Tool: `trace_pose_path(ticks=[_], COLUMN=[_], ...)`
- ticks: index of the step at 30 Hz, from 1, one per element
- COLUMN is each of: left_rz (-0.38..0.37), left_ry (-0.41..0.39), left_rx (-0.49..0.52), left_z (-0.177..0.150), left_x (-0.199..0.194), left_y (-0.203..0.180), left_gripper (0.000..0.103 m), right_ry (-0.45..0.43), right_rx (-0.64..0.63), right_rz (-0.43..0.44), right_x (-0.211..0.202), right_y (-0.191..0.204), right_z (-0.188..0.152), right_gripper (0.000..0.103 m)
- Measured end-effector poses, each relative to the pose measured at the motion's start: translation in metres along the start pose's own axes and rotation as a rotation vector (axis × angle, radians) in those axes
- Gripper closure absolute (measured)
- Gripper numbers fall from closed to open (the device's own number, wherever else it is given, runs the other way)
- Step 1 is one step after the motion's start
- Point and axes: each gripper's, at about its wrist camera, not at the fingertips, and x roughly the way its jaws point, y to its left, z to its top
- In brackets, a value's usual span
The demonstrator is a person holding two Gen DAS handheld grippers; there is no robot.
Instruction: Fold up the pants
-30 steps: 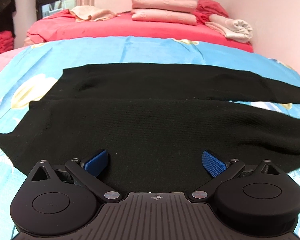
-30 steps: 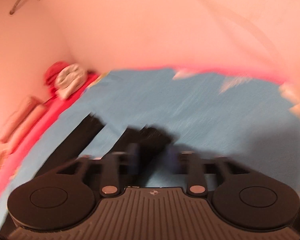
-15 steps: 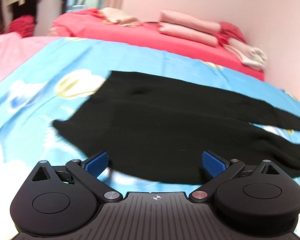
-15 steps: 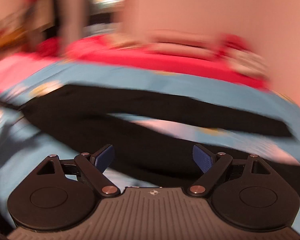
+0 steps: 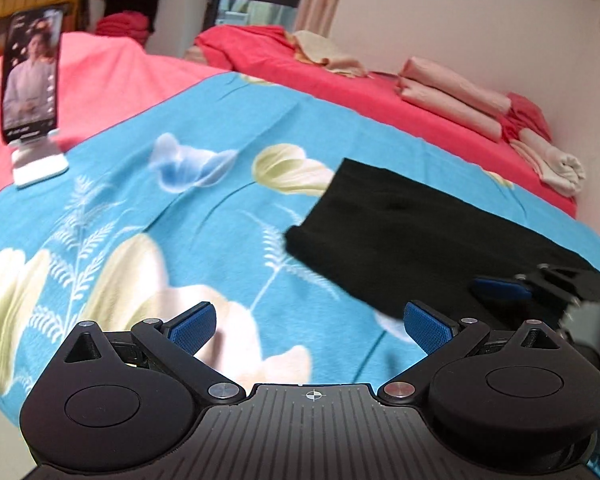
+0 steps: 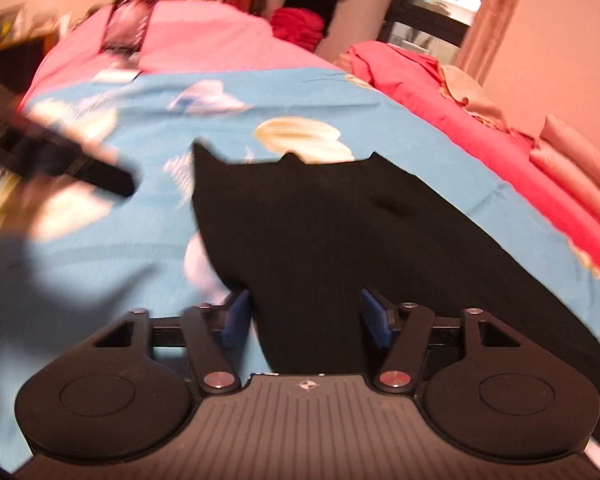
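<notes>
Left wrist view: the left gripper (image 5: 310, 322) is held low over the blue floral sheet (image 5: 148, 216), its blue-padded jaws spread wide with only sheet between them. The black pants (image 5: 400, 236) lie flat on that sheet, ahead and to the right of this gripper, clear of its pads; the near edge of the pants is just beyond the right-hand pad. The right gripper (image 5: 540, 284) enters this view at the right edge, over the pants. A phone on a white stand (image 5: 30, 92) sits on the pink cover (image 5: 112, 80), far left of the pants. Folded pink cloths (image 5: 452, 98) and a rolled cream cloth (image 5: 556, 164) rest on the red bedding (image 5: 340, 88) beyond the pants, along the wall. Right wrist view: the right gripper (image 6: 306, 314) is directly over the pants (image 6: 340, 240), jaws spread, with black fabric filling the gap between the pads and the pads not closed on it. The waist edge of the pants points away from the camera. A blurred black part of the left gripper (image 6: 60, 160) appears left of the pants, above the sheet (image 6: 140, 240).
</notes>
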Motion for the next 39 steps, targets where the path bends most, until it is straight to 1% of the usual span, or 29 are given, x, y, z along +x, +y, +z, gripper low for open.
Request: trace_pose_path(ticks=[1,2,3,4,5,6,8,10,12,13,14,15,16,17,18,19,20,21,23,25,26,28,29,32,34,35,36,37,39], left_rz=[0.000,-0.002,-0.008,-0.014,-0.015,-0.012,-0.014,-0.016,-0.028,-0.033,-0.035,-0.032,-0.027,-0.024,-0.028,-0.033,-0.037,-0.039,-0.031,-0.013,-0.008,-0.002,-0.002,-0.007,-0.004,-0.002,-0.003,-0.005,-0.010], left_ry=[0.002,0.003,0.002,-0.005,-0.010,-0.012,-0.011,-0.004,-0.002,-0.001,-0.002,-0.001,0.002,0.004,0.008,0.011,0.015,0.020,0.022,0.019,0.018,0.018,0.017,0.013,0.017,0.018,0.020,0.022,0.025], left_rx=[-0.010,-0.019,-0.027,-0.032,-0.034,-0.035,-0.032,-0.024,-0.018,-0.013,-0.008,-0.005,-0.004,-0.006,-0.011,-0.017,-0.021,-0.018,0.001,0.021,0.024,0.025,0.025,0.028,0.029,0.029,0.029,0.029,0.031], left_z=[-0.001,-0.002,-0.002,-0.001,-0.001,0.001,0.005,0.006,0.006,0.005,0.004,0.004,0.003,0.003,0.002,0.002,0.001,0.000,-0.002,-0.003,-0.003,-0.003,-0.003,-0.003,-0.002,-0.002,-0.002,-0.002,-0.001], left_x=[0.000,0.000,-0.001,-0.002,-0.003,-0.001,0.003,0.009,0.011,0.012,0.012,0.013,0.015,0.016,0.018,0.019,0.020,0.019,0.018,0.015,0.014,0.014,0.013,0.012,0.013,0.014,0.014,0.015,0.016], left_y=[0.003,0.005,0.006,0.007,0.007,0.007,0.005,0.001,-0.002,-0.003,-0.004,-0.004,-0.004,-0.003,-0.003,-0.003,-0.003,-0.003,-0.005,-0.005,-0.005,-0.004,-0.004,-0.005,-0.006,-0.005,-0.005,-0.005,-0.005], left_gripper=[0.000,0.000,0.000,0.000,0.000,0.000,0.000,0.000,0.000,0.000,0.000,0.000,0.000,0.000,0.000,0.000,0.000,0.000,0.000,0.000,0.000,0.000,0.000,0.000,0.000,0.000,0.000,0.000,0.000], right_ry=[0.033,0.036,0.018,-0.013,-0.022,-0.009,-0.045,-0.041,-0.045,-0.060,-0.074,-0.082,-0.082,-0.067,-0.032,0.031,0.096,0.067,0.078,0.030,0.006,-0.001,0.028,0.149,0.223,0.191,0.170,0.146,0.168], right_rx=[0.070,0.135,0.136,0.111,0.071,0.030,-0.012,0.021,0.084,0.113,0.134,0.149,0.162,0.185,0.226,0.275,0.310,0.299,0.203,0.225,0.242,0.229,0.218,0.212,0.207,0.187,0.152,0.147,0.168], right_rz=[0.005,-0.004,0.035,0.080,0.084,0.063,0.040,0.066,0.141,0.168,0.168,0.145,0.113,0.084,0.062,0.054,0.095,0.118,0.228,0.347,0.358,0.265,0.234,0.242,0.269,0.244,0.223,0.240,0.245], right_x=[0.008,0.006,0.002,-0.009,-0.014,-0.016,-0.017,-0.019,-0.029,-0.036,-0.043,-0.048,-0.048,-0.043,-0.034,-0.020,-0.008,-0.011,-0.021,-0.032,-0.032,-0.021,-0.008,0.045,0.084,0.094,0.099,0.100,0.103], right_y=[-0.006,-0.005,0.002,0.014,0.026,0.037,0.044,0.036,0.018,0.008,-0.001,-0.010,-0.018,-0.026,-0.034,-0.041,-0.043,-0.040,-0.034,-0.050,-0.059,-0.069,-0.071,-0.066,-0.048,-0.036,-0.025,-0.020,-0.026], right_z=[0.003,0.004,0.004,0.002,-0.002,-0.008,-0.014,-0.012,-0.009,-0.009,-0.008,-0.007,-0.007,-0.007,-0.007,-0.009,-0.013,-0.014,-0.003,0.012,0.022,0.044,0.053,0.071,0.078,0.079,0.084,0.089,0.092], right_gripper=[0.091,0.091,0.091,0.091,0.090,0.090,0.088,0.075,0.068,0.056,0.049,0.040,0.039,0.039,0.046,0.071,0.075,0.074,0.074,0.073,0.071,0.065,0.065,0.066,0.072,0.073,0.084,0.087,0.087])
